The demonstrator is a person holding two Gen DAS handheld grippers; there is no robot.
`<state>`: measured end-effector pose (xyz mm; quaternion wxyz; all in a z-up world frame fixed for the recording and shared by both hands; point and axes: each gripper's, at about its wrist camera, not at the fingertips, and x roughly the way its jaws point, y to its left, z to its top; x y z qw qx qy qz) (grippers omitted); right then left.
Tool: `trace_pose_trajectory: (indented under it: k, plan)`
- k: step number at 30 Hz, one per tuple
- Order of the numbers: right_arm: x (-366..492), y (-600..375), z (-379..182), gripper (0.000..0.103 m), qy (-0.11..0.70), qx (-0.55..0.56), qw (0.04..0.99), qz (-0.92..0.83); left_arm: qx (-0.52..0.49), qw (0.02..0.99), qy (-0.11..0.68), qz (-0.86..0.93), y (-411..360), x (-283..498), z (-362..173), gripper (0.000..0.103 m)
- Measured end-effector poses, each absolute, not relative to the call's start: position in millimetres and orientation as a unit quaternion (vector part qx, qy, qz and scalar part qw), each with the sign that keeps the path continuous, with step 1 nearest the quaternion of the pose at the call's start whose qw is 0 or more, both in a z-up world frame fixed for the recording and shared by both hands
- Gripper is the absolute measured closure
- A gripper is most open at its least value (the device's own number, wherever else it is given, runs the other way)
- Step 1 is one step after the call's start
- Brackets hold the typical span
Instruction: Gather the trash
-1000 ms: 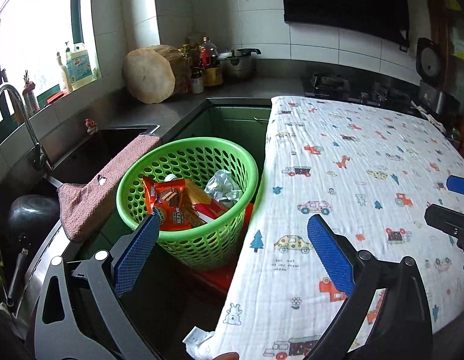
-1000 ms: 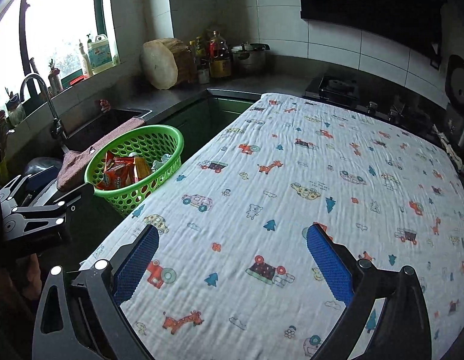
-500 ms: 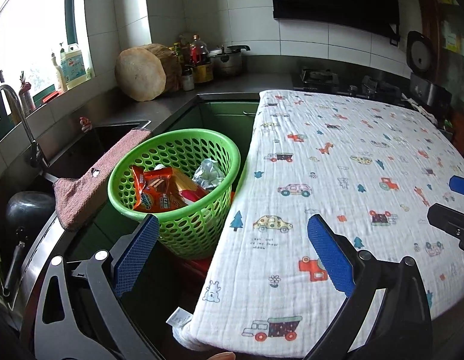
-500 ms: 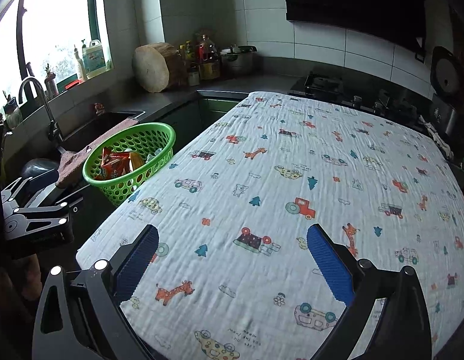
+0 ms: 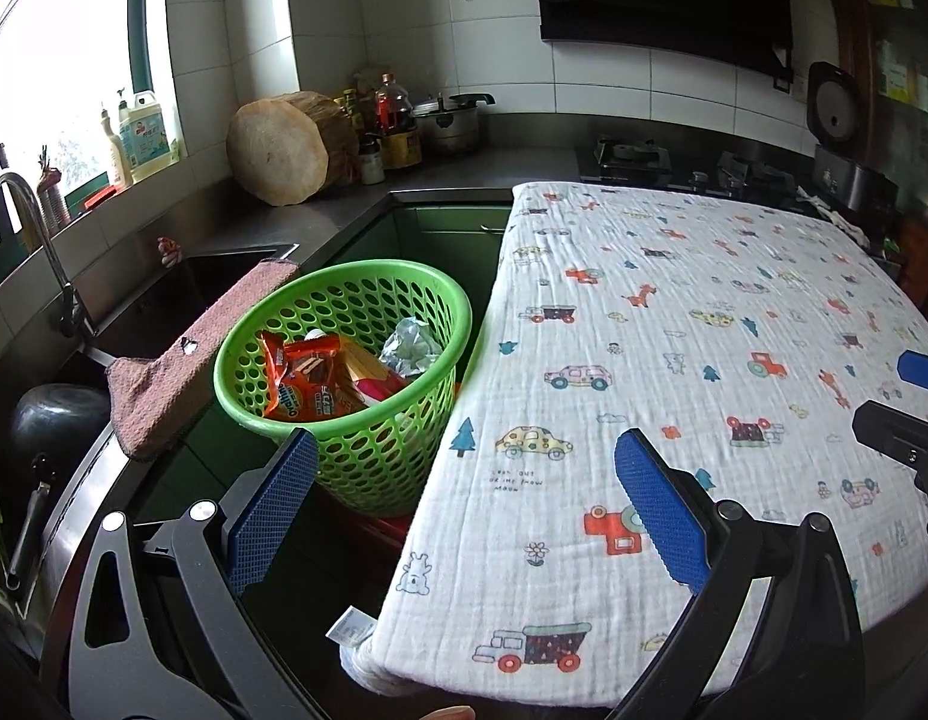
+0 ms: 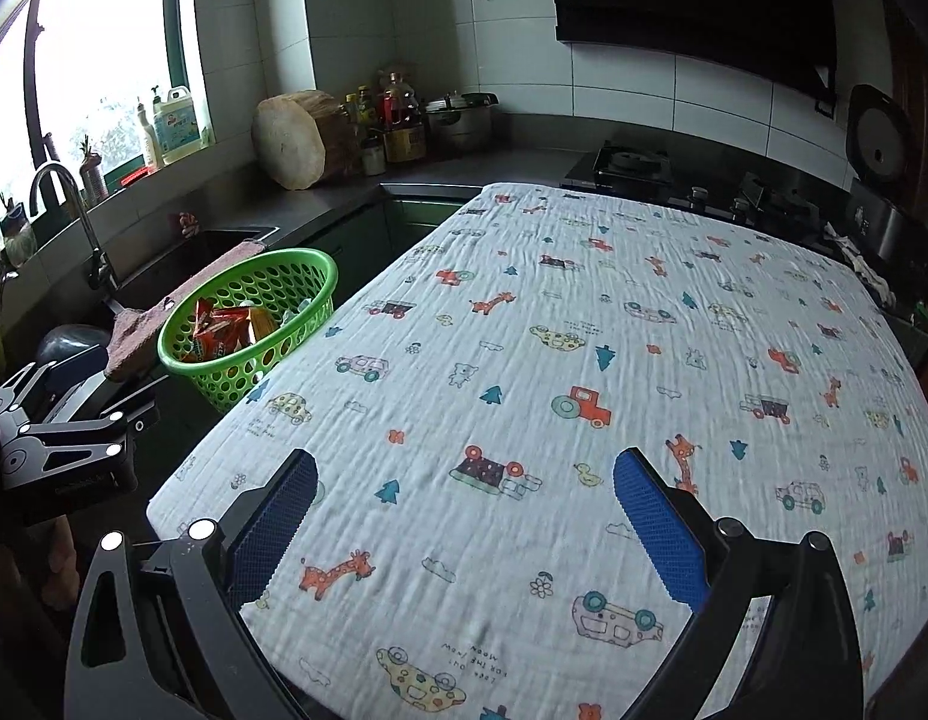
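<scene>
Trash — orange wrapper (image 5: 308, 381), crumpled foil (image 5: 411, 347) — fills green basket (image 5: 374, 462).

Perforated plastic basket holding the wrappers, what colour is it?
Bright green, clearest in the left wrist view.

Both wide-open grippers have drawn back from the green perforated plastic basket (image 5: 368, 360). More of the white vehicle-print cloth (image 6: 583, 396) now shows.

Daylight is admitted through the window (image 5: 62, 60) at the left, which is blown out to white in both views. The tiled wall (image 6: 619, 90) is lit softly, while the right corners are left dim. Straight lines are bent by fisheye distortion, and black vignetting is seen at the frame edges. Slight softness is noted throughout.
</scene>
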<state>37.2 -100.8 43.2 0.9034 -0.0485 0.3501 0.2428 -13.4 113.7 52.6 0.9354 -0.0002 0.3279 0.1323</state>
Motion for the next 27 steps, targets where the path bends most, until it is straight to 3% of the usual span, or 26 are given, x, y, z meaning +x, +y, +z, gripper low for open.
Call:
trace_pose_trajectory:
  k: [27]
  plan:
    - [33.8,-97.8,34.5,0.007,0.354,-0.06,0.901,0.245,0.002,0.935,0.33,0.126,109.3,-16.0,51.1,0.005]
